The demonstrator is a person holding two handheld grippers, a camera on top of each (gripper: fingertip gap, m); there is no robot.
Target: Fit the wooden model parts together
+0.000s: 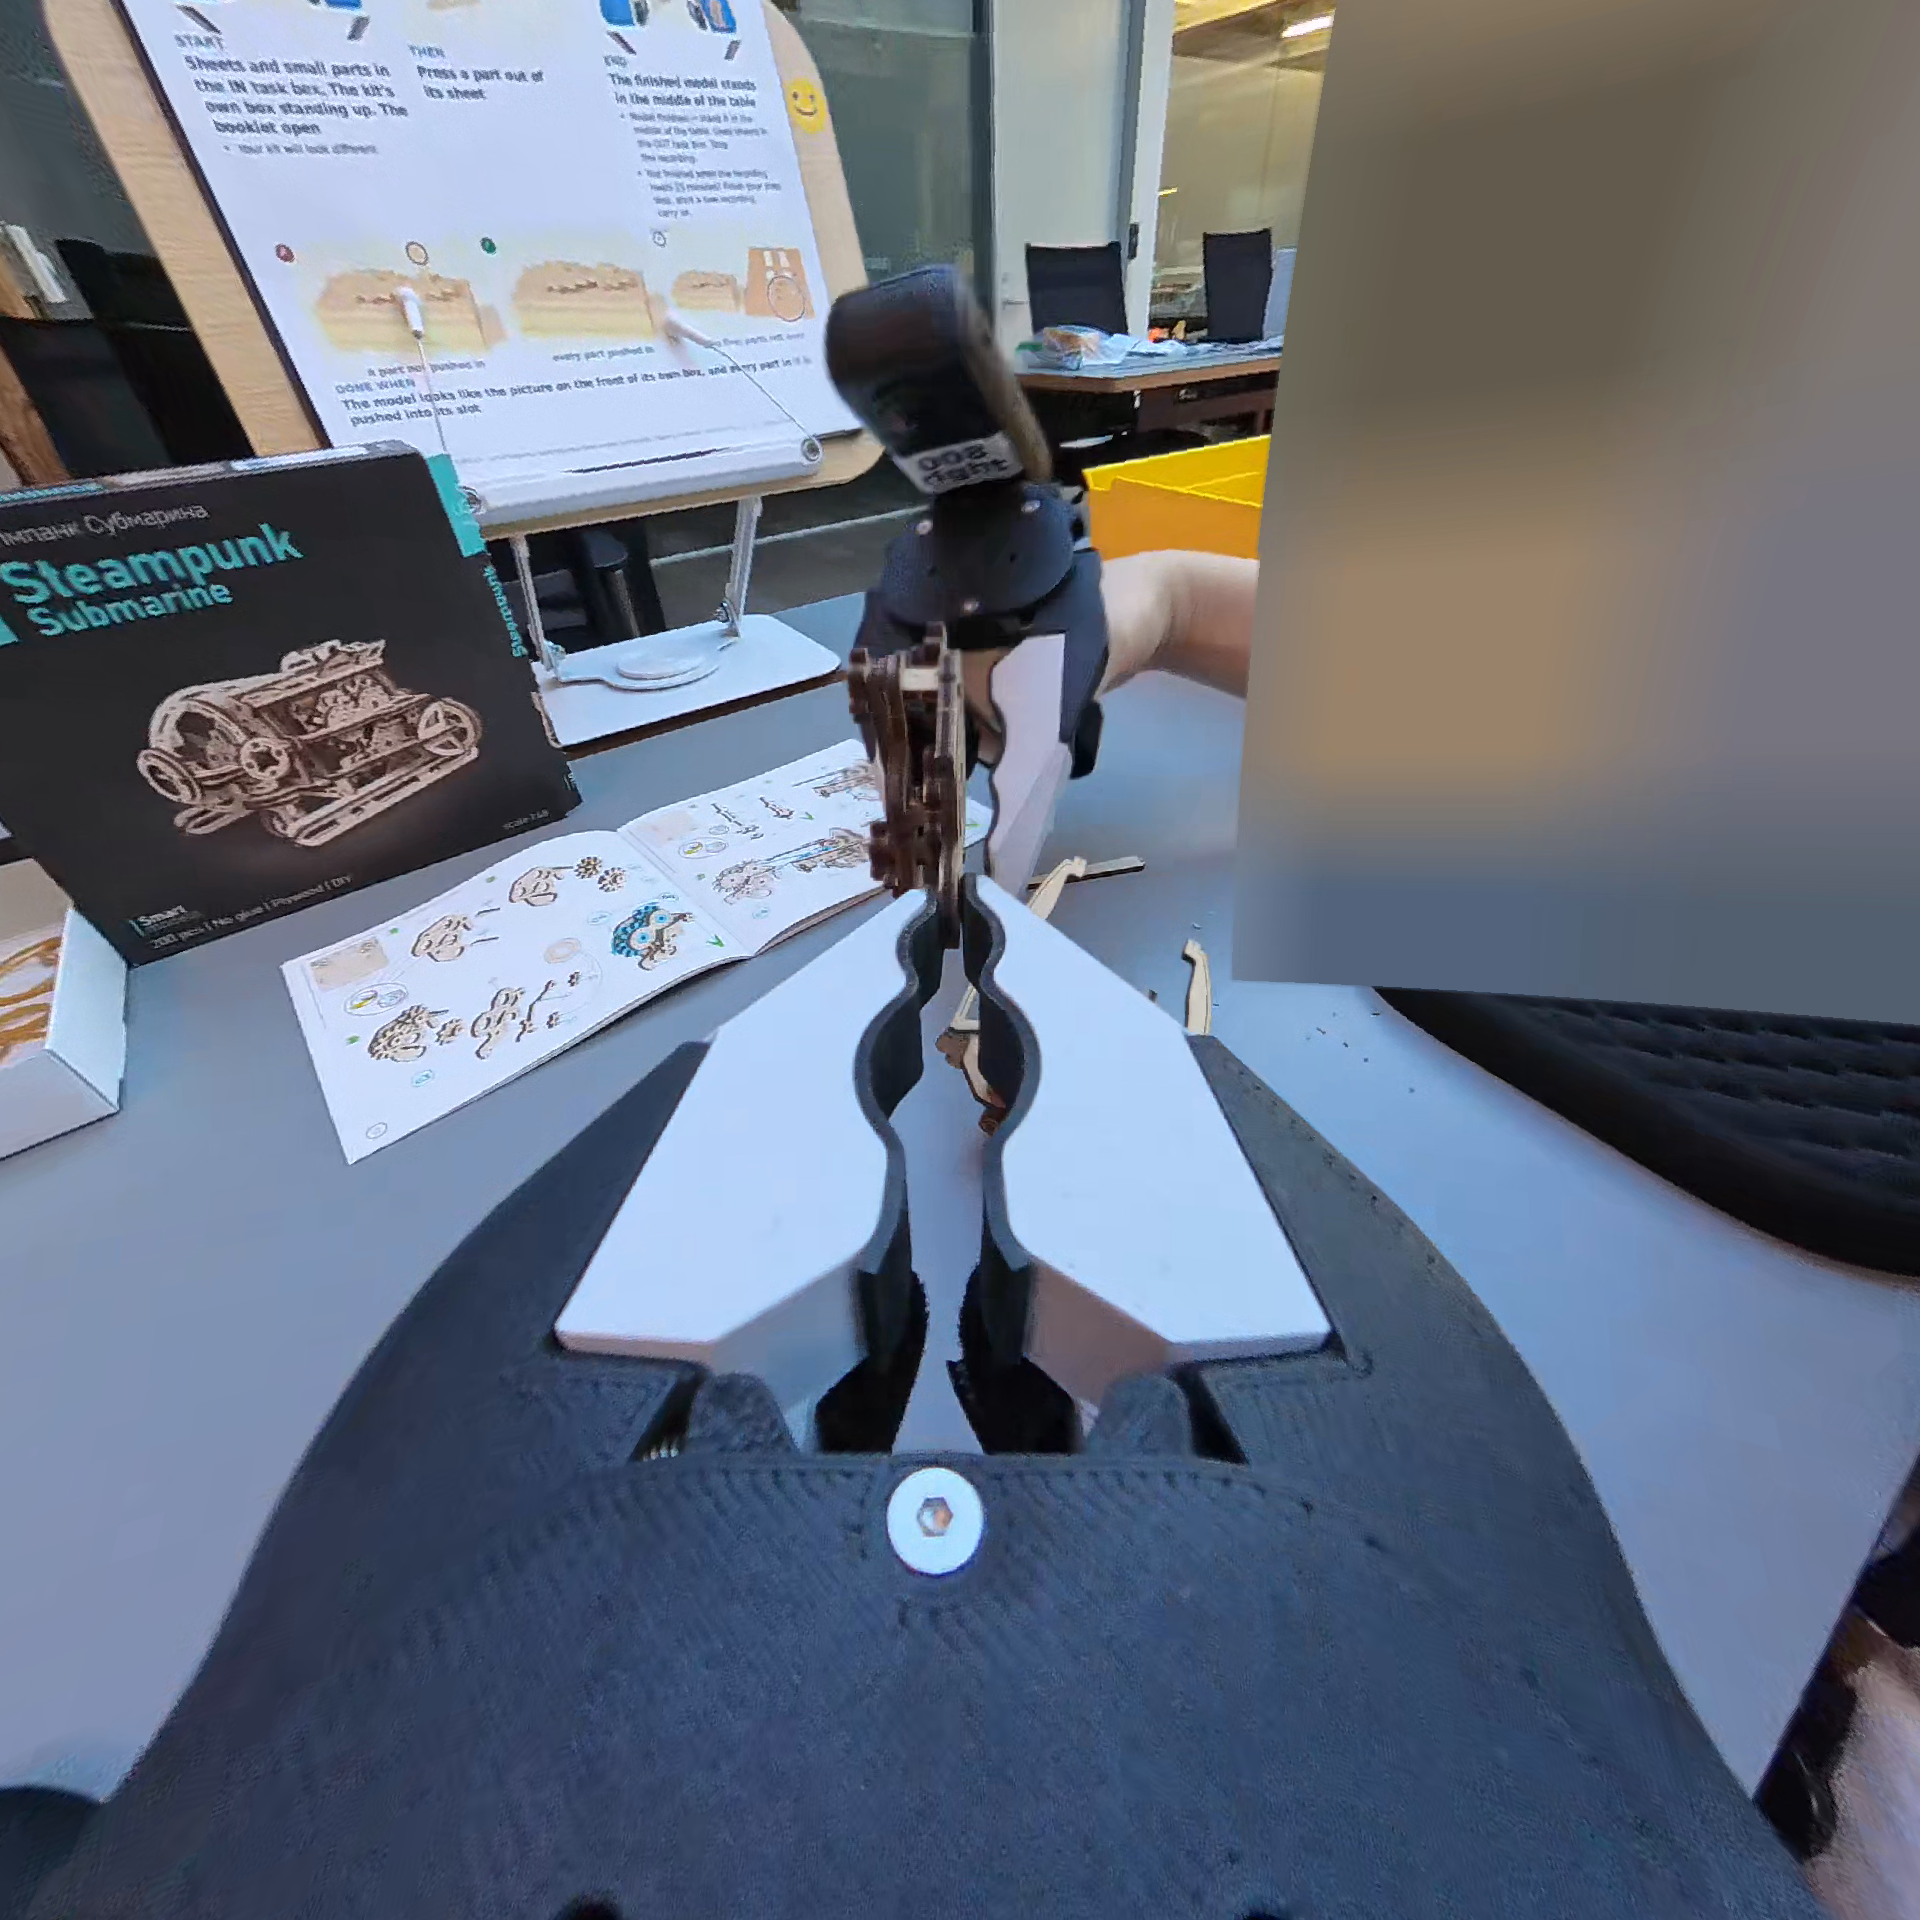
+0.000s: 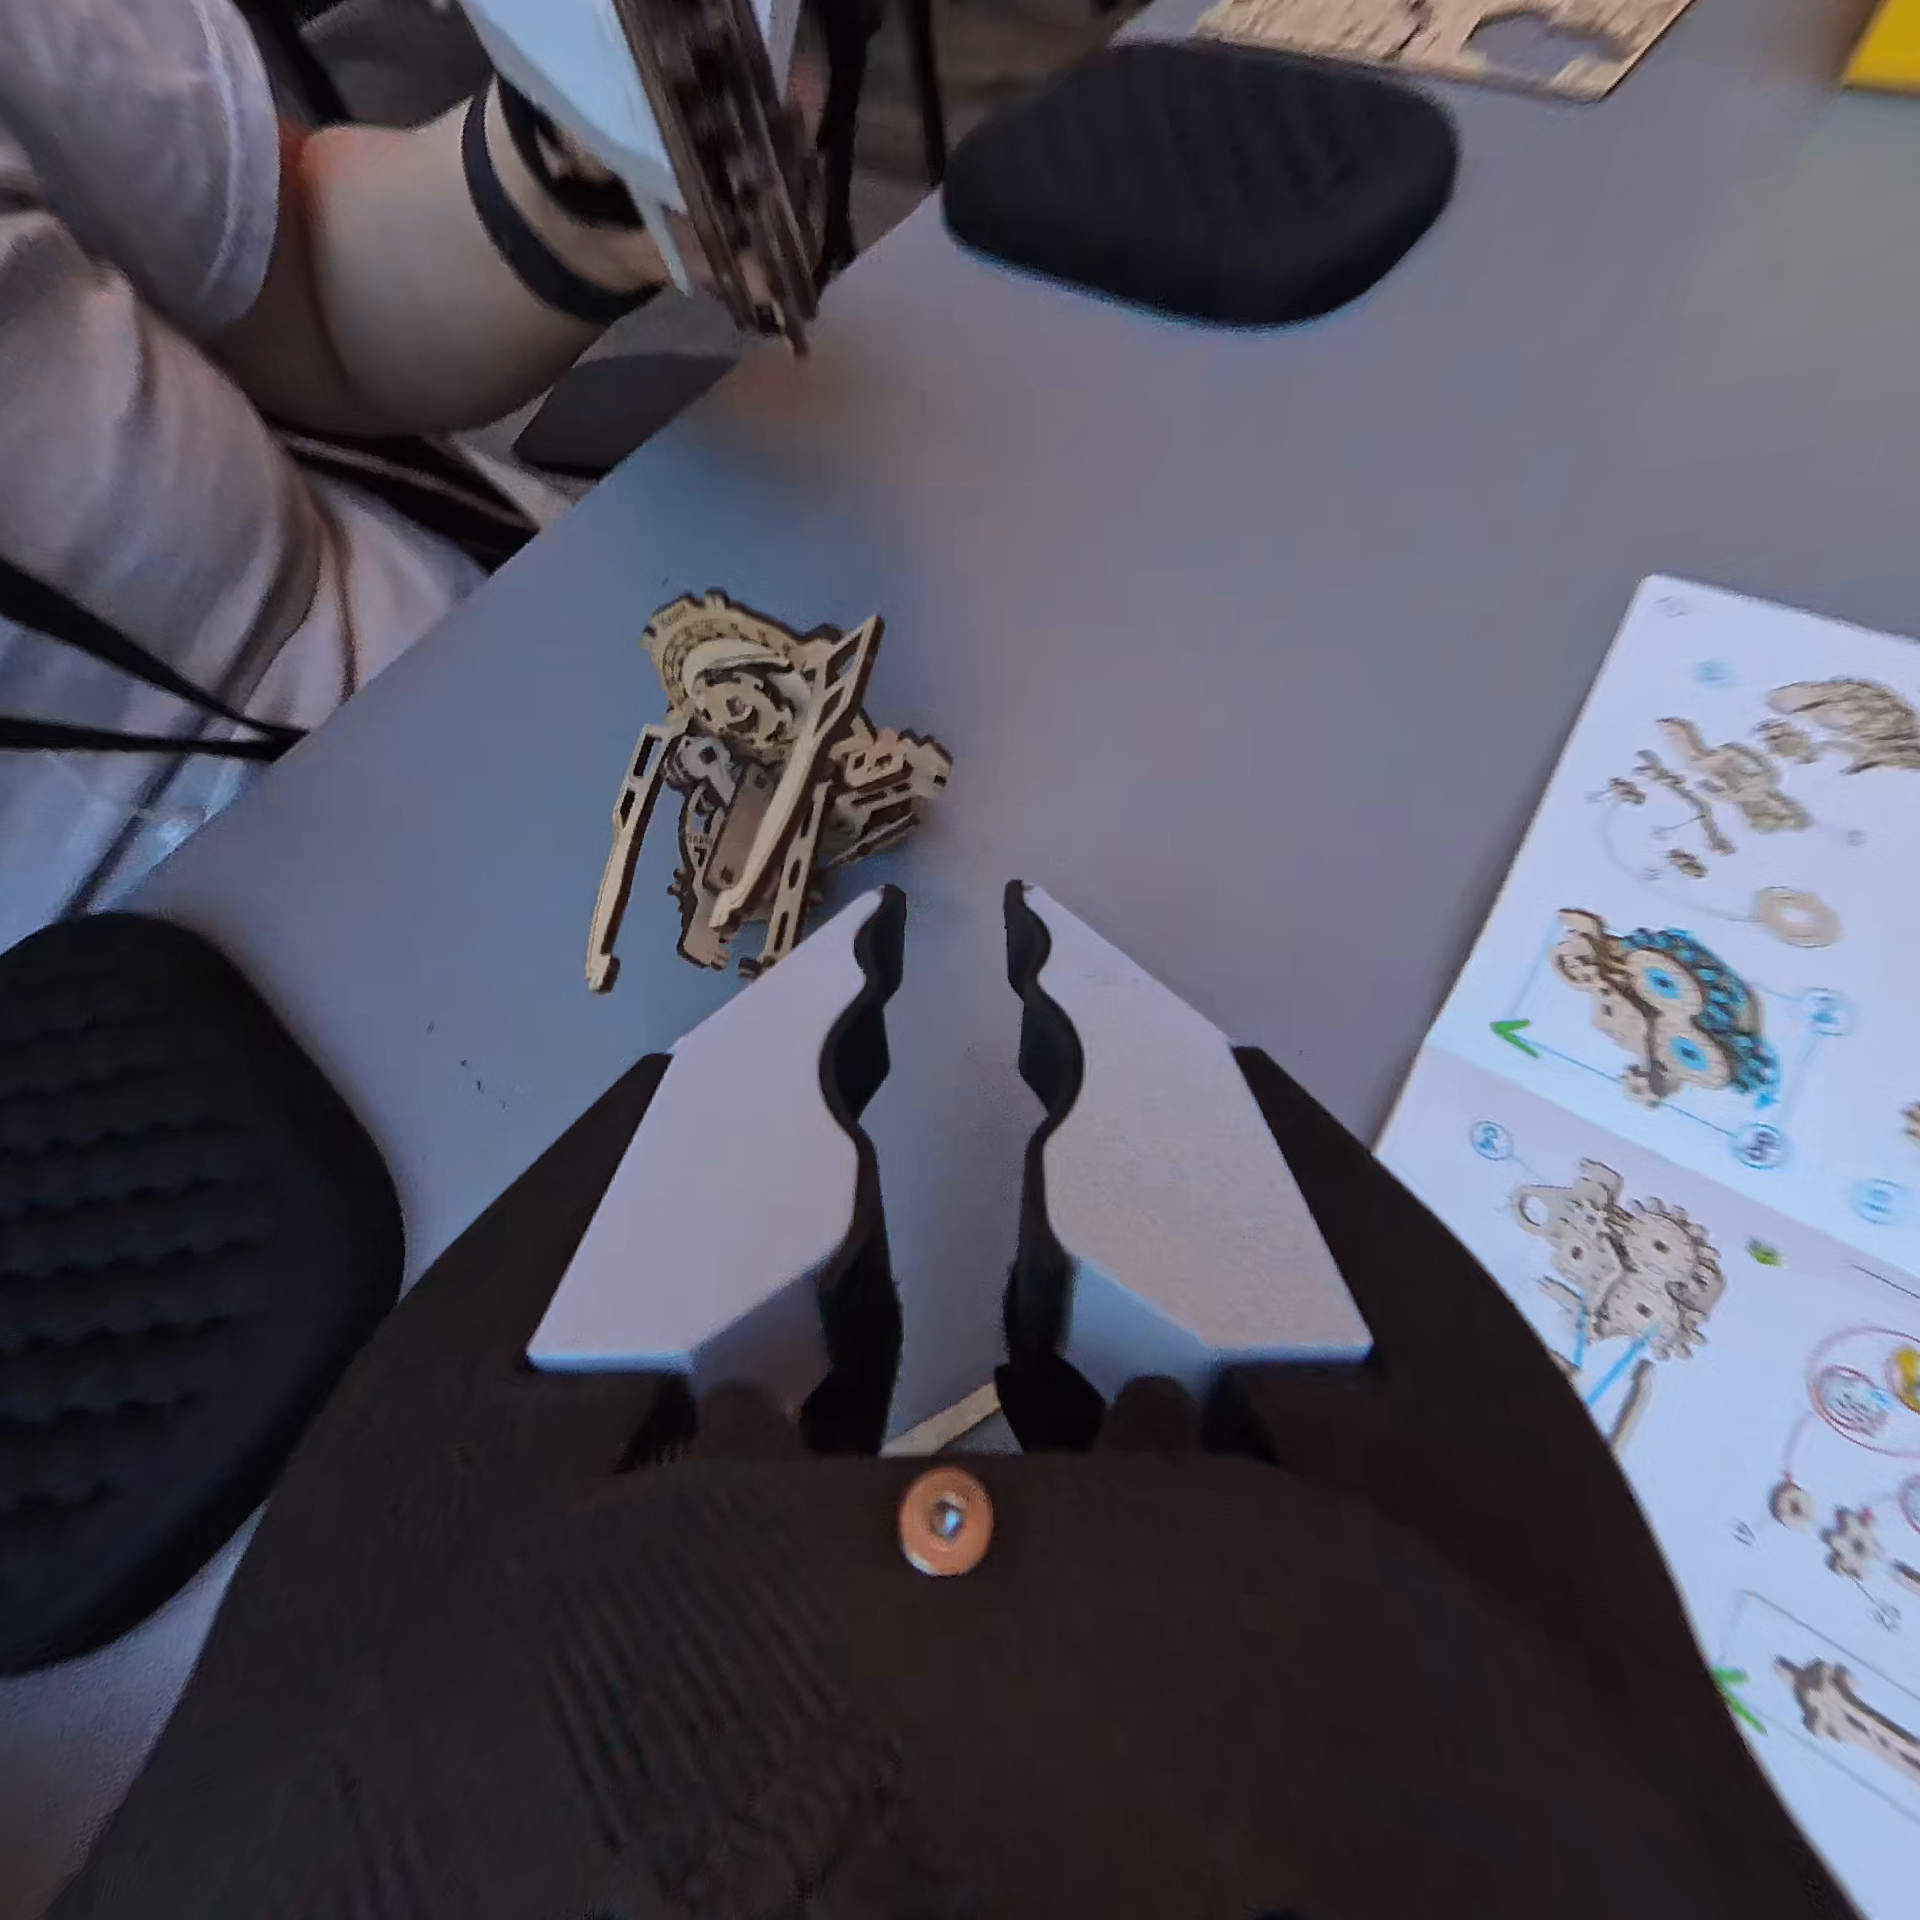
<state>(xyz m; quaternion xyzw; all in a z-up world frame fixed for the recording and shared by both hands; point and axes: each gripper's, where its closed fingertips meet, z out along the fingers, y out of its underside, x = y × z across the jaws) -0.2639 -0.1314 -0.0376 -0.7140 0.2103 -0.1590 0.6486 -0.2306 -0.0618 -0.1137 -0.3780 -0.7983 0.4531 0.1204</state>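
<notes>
Your left gripper [image 1: 948, 894] clamps the gear stack [image 1: 914, 769] at frame centre. Right gripper [image 2: 954, 902] is spread, empty, hovering by the tabletop subassembly [image 2: 748, 769], centre-left. Grab its flat frame, not the thin struts.

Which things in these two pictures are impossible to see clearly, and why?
- Dark layered wooden assembly, left wrist view: seen edge-on, so its shape is unclear. In the right wrist view it is blurred and cut off by the top edge.
- Left gripper: its grip point is hidden by its own fingertips.
- Pale wooden sheet, right wrist view: cut off by the top edge.
</notes>
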